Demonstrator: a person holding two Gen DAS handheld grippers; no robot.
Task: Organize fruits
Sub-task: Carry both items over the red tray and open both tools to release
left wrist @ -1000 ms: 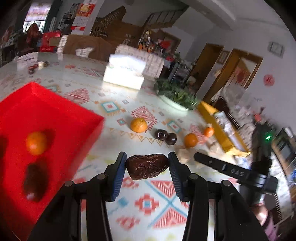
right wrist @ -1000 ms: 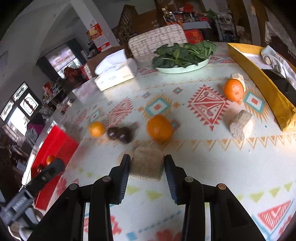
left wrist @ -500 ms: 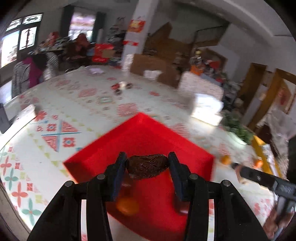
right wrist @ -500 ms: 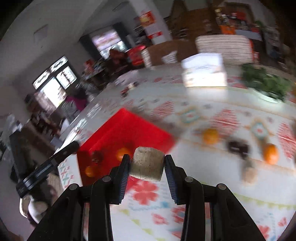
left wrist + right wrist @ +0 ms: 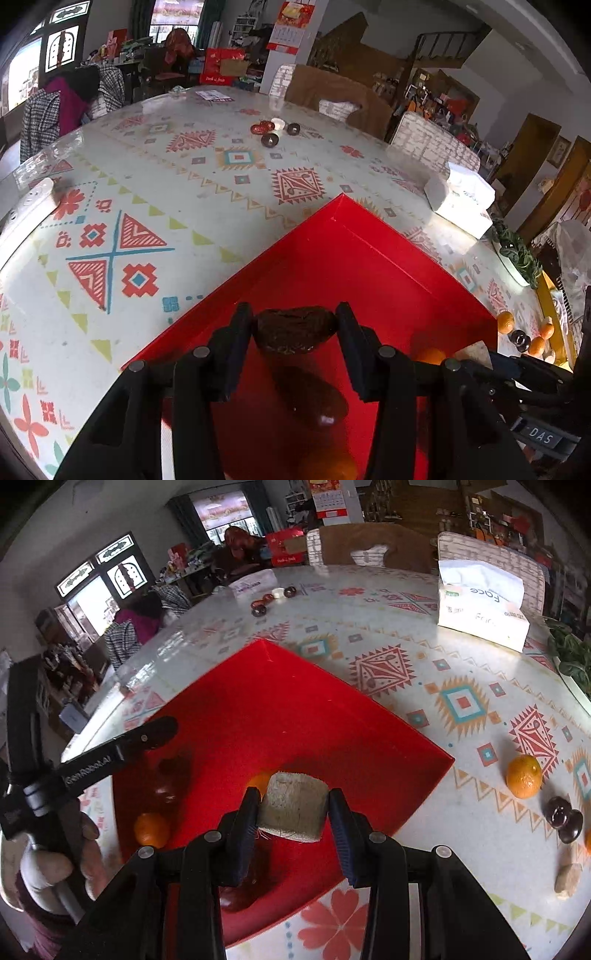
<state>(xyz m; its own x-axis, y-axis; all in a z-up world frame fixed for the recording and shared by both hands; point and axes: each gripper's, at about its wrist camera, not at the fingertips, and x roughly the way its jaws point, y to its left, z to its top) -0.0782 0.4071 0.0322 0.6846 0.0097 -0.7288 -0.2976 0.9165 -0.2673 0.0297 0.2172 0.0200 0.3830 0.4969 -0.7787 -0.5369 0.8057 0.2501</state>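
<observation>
My left gripper (image 5: pixel 294 329) is shut on a wrinkled brown date (image 5: pixel 295 328) and hangs over the red tray (image 5: pixel 369 258). My right gripper (image 5: pixel 293 806) is shut on a pale tan fibrous block (image 5: pixel 293 805), also above the red tray (image 5: pixel 295 709). In the tray lie an orange (image 5: pixel 151 829), a second orange (image 5: pixel 258 781) partly hidden behind the block, and dark fruit (image 5: pixel 166 794). The left gripper's black body (image 5: pixel 110 757) shows at the left of the right wrist view, held by a hand (image 5: pixel 48 864).
On the patterned tablecloth right of the tray lie an orange (image 5: pixel 523 776), two dark plums (image 5: pixel 563 818) and another tan block (image 5: pixel 569 877). A tissue box (image 5: pixel 480 605) and a plate of greens (image 5: pixel 569 653) stand further back. Small dark items (image 5: pixel 275 131) sit at the far side.
Both grippers swung left from the loose fruit on the cloth to above the red tray, each still holding its item. The tray now fills the lower part of both views.
</observation>
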